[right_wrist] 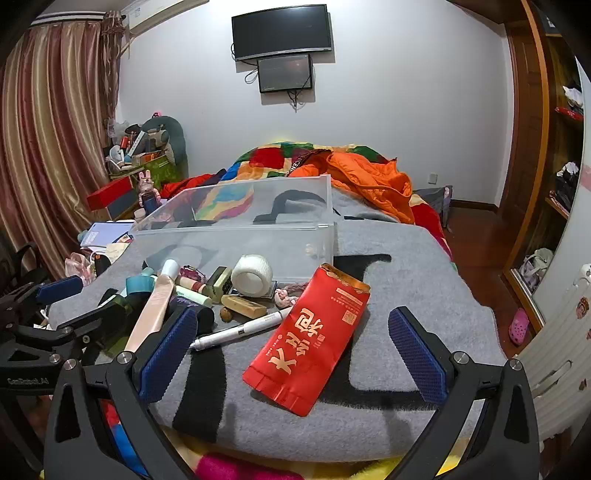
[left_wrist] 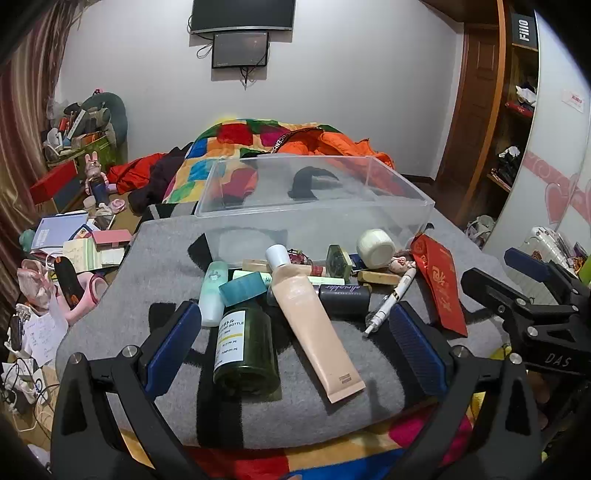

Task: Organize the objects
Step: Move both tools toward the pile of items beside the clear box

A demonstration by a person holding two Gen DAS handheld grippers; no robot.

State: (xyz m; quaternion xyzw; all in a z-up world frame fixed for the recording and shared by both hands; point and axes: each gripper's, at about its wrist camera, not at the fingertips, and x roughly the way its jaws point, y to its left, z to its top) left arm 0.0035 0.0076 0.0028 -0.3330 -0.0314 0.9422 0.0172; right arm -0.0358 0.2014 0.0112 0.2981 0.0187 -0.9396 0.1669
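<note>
My left hand-held gripper hangs spread over the green bottle and beige tube near the blanket's front edge: bottle rigid, probably slippery, so take its body; tube soft. Right hand-held gripper, spread, frames the light, crinkly red packet.

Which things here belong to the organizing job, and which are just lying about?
Job:
clear bin
green bottle
beige tube
white pen
red packet
white tape roll

Lying about:
orange jacket
patchwork quilt
wall screens
rabbit figure
</note>
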